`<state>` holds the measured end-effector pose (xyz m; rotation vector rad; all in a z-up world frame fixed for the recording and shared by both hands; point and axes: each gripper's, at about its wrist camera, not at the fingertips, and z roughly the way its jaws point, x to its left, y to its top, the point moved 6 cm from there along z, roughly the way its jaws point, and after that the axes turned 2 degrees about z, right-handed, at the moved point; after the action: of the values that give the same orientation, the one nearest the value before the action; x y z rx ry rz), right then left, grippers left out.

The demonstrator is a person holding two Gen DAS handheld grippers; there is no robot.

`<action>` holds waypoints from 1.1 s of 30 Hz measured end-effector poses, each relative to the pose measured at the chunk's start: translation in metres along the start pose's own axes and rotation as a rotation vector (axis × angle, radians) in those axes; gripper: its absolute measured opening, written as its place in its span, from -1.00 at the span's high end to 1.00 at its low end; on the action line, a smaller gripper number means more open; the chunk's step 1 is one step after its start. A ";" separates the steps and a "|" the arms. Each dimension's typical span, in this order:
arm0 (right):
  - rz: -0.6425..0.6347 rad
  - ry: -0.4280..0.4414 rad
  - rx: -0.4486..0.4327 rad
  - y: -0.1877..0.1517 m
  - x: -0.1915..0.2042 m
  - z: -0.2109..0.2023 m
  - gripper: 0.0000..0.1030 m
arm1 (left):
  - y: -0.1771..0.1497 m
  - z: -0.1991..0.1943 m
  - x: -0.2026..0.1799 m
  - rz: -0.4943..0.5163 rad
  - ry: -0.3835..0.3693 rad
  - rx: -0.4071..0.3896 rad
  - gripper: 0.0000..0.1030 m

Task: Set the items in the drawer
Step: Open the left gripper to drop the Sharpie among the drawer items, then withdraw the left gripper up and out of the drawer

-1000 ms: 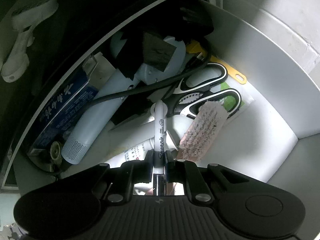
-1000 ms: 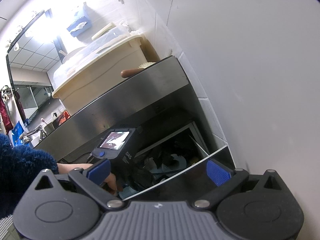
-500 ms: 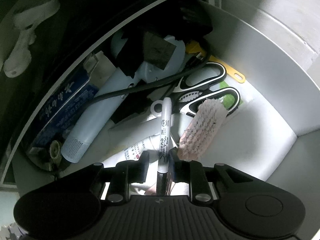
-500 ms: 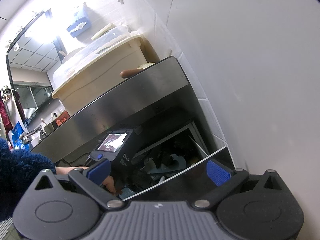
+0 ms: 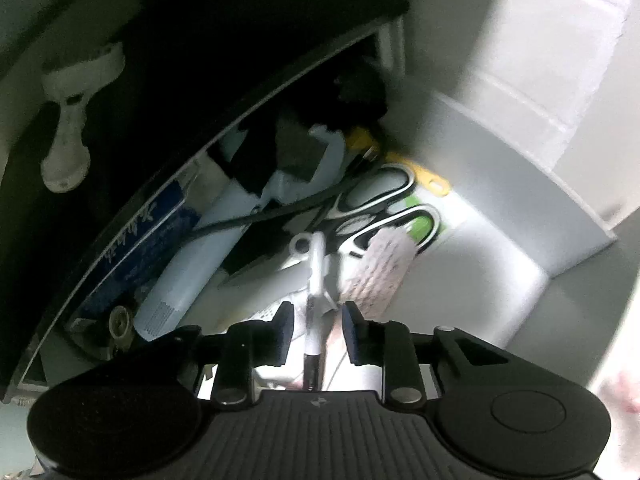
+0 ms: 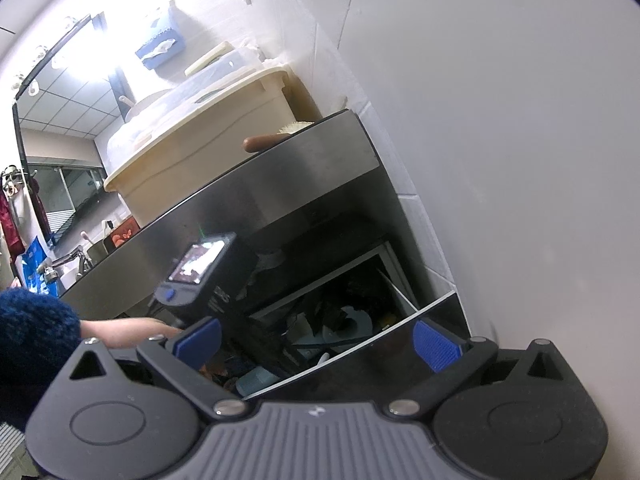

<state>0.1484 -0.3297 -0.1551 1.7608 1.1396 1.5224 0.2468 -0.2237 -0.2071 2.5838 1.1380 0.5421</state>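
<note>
Your left gripper (image 5: 314, 322) has its fingers parted, the marker (image 5: 316, 276) lying loose between them, touching neither, inside the open drawer (image 5: 500, 208). The white drawer floor is crowded: scissors (image 5: 384, 208), a brush (image 5: 380, 272) just beside the marker, a pale tube (image 5: 192, 268) and a black cable (image 5: 280, 212). Your right gripper (image 6: 316, 344) is spread wide and empty, facing a grey tiled wall (image 6: 500, 120), a steel counter (image 6: 280, 184) and a beige tub (image 6: 200, 148) on it
</note>
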 end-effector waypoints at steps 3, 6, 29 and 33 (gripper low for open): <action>-0.004 -0.002 0.002 0.000 0.001 0.000 -1.00 | 0.003 -0.016 -0.005 0.006 -0.020 -0.031 0.35; -0.012 -0.003 0.004 -0.001 0.002 0.001 -1.00 | 0.004 -0.033 -0.013 0.021 -0.048 -0.053 0.31; -0.107 -0.023 0.042 -0.006 0.017 0.008 -1.00 | -0.043 -0.164 0.022 -0.034 -0.071 -0.296 0.26; -0.142 -0.026 0.052 -0.007 0.022 0.010 -1.00 | -0.063 -0.179 0.043 -0.097 -0.054 -0.340 0.18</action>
<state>0.1563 -0.3054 -0.1519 1.6901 1.2728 1.3940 0.1548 -0.1339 -0.0606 2.2292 1.0450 0.5837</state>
